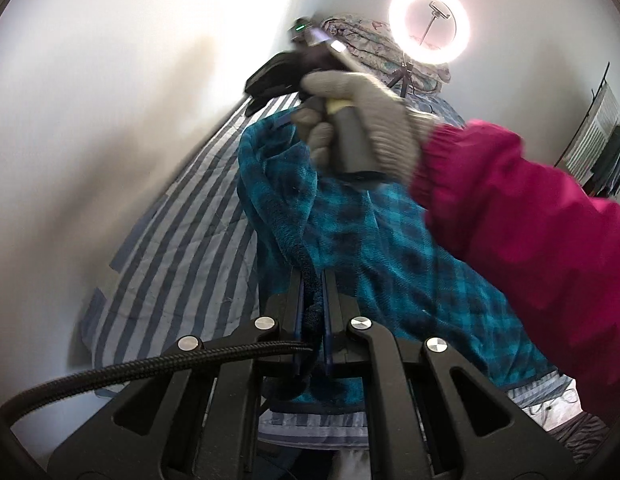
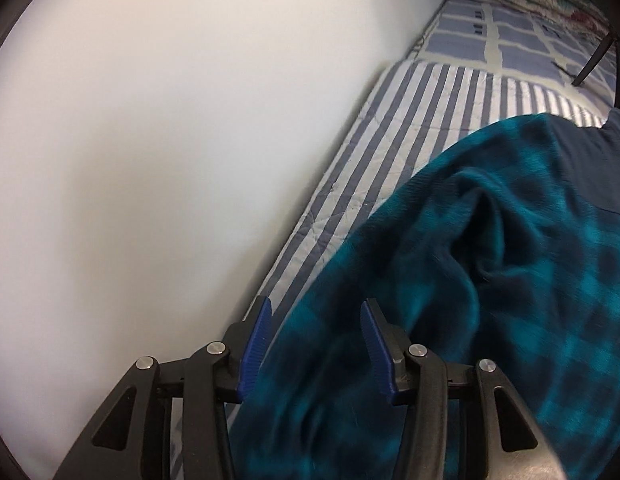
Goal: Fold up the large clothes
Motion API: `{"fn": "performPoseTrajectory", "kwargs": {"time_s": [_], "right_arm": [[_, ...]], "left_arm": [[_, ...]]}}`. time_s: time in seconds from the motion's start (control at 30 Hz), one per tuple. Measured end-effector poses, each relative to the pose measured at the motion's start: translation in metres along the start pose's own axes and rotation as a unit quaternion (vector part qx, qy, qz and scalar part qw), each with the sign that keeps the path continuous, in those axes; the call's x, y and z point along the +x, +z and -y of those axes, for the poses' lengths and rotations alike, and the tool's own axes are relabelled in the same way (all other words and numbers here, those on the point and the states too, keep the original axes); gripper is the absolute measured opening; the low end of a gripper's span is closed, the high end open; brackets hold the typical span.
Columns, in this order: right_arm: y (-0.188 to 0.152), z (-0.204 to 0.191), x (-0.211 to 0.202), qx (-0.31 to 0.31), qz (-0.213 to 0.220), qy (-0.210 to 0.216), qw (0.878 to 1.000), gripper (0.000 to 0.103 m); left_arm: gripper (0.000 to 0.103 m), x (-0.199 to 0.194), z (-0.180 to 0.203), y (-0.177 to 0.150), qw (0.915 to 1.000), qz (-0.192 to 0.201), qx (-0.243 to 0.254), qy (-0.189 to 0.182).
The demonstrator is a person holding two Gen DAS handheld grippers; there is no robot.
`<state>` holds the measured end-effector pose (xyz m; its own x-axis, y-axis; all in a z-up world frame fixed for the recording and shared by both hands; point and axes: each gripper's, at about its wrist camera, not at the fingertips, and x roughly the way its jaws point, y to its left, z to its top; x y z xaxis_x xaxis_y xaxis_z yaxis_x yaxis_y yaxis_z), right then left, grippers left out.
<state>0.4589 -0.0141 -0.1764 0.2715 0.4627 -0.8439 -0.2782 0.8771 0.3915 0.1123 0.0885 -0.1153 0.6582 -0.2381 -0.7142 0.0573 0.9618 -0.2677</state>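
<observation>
A home bedroom: striped bed (image 2: pixel 409 120) against a wall, folded quilts (image 1: pixel 389 52).

Blue-and-white striped bedspread (image 2: pixel 409 128) over the bed, run hard against a plain white wall (image 2: pixel 170 120). Folded floral quilt (image 1: pixel 373 46) heaped at the far end. Glowing ring light (image 1: pixel 429 24) on a tripod just in front of it. Hanging dark clothes (image 1: pixel 611 156) at far right

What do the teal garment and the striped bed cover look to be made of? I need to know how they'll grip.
Garment: looks like thick fleece or plush, matte and fuzzy; loose fibres show along its edges and the folds are soft and bulky. Bed cover: looks like thin woven cotton, quilted; stitch lines and fine creases cross the stripes. The left gripper is shut on a garment edge, which bunches thickly between its pads.
</observation>
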Motion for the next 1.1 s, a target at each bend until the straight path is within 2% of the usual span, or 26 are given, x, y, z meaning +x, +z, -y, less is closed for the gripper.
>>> {"fn": "performPoseTrajectory", "kwargs": {"time_s": [0.13,0.17,0.2,0.27,0.4,0.5,0.7,0.9,1.1], "right_arm": [[0.01,-0.002,0.029,0.005,-0.02,-0.042,0.999,0.037],[0.012,-0.002,0.034,0.005,-0.023,-0.049,0.999,0.03],[0.014,-0.002,0.037,0.006,-0.023,-0.053,0.998,0.016],[0.016,0.0,0.038,0.009,-0.02,-0.05,0.999,0.001],[0.03,0.013,0.018,0.024,0.005,-0.016,1.0,0.0],[0.035,0.024,-0.018,0.023,0.036,-0.003,0.999,0.0],[0.025,0.061,-0.072,0.039,0.074,0.002,0.996,0.0],[-0.01,0.118,-0.109,0.083,0.093,-0.008,0.992,0.0],[-0.048,0.171,-0.105,0.117,0.079,-0.032,0.989,0.0]], "left_arm": [[0.005,0.0,0.009,-0.001,1.0,-0.003,0.007,-0.006],[0.005,0.0,0.011,-0.001,0.9999,-0.002,0.012,-0.005],[0.005,-0.001,0.014,-0.002,0.9998,0.0,0.02,-0.003],[0.005,-0.003,0.018,-0.004,0.9995,0.002,0.031,0.002],[0.005,-0.005,0.025,-0.007,0.9991,0.002,0.042,-0.002],[0.005,-0.008,0.033,-0.01,0.9983,0.006,0.058,-0.003],[0.005,-0.003,0.05,-0.022,0.9955,-0.006,0.092,-0.018],[0.005,0.002,0.078,-0.038,0.9894,-0.026,0.138,-0.038],[0.005,0.007,0.097,-0.052,0.9836,-0.048,0.166,-0.05]]}}
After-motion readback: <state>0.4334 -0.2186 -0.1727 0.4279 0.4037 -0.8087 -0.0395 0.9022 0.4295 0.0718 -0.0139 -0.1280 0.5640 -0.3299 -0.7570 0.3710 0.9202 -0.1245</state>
